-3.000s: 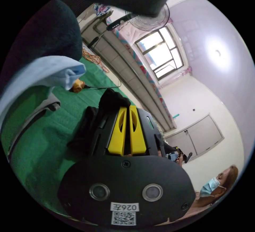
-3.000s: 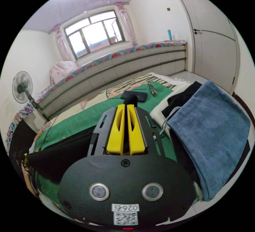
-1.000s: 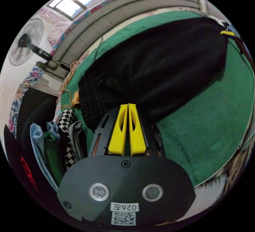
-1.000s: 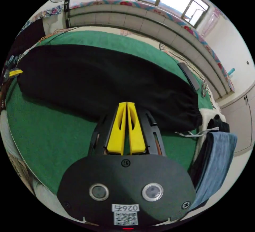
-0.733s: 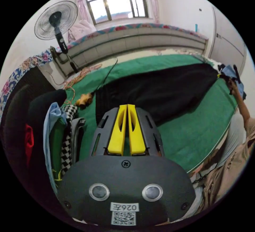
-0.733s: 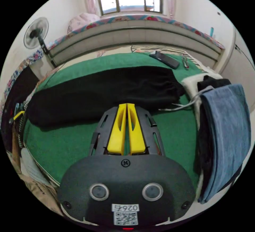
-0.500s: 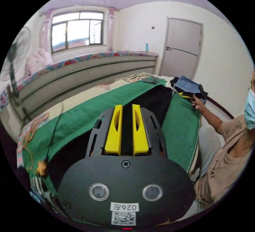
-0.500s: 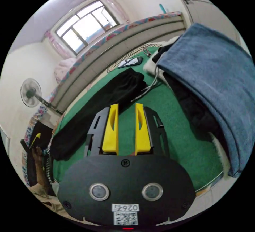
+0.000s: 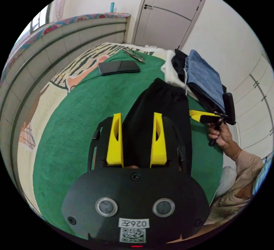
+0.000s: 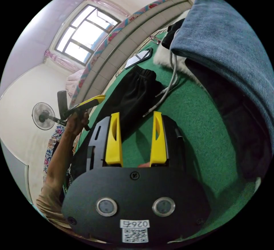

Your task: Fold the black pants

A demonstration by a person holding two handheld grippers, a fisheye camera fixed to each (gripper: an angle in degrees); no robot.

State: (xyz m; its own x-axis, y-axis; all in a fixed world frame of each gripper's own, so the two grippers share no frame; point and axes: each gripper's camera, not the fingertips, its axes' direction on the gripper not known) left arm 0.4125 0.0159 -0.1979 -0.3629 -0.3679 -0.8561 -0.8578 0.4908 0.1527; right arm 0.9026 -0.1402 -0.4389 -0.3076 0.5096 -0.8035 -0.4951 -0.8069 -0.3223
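Now the black pants lie stretched in a long strip on the green cover of the bed, doubled leg over leg by the look of it. The gathered waistband end points toward the phone and glasses, and white drawstrings trail off it onto the green.

Left gripper: fingers spread wide, hovering over the pants, nothing between them. Right gripper: fingers likewise wide, empty, over bare green just beside the pants' near edge, close to the drawstrings. Each gripper appears in the other's view, held up in a hand.

Handling, as a judgement: soft, limp knit, light, not slippery on the napped cover, nothing fragile. It will sag and bunch if lifted at one point. Best taken at two corners of one end, waistband or cuffs, each pinch catching all layers, then carried over toward the other end. The drawstrings may drag; tuck them first.

A folded blue garment on a dark stack sits beyond the waistband end, clear of the work.

Change from three seconds back: both pairs of fingers were closed on black cloth then, lifted; the pants are now laid flat and released. Half a second ago the fingers were only partly apart; they are wider now.
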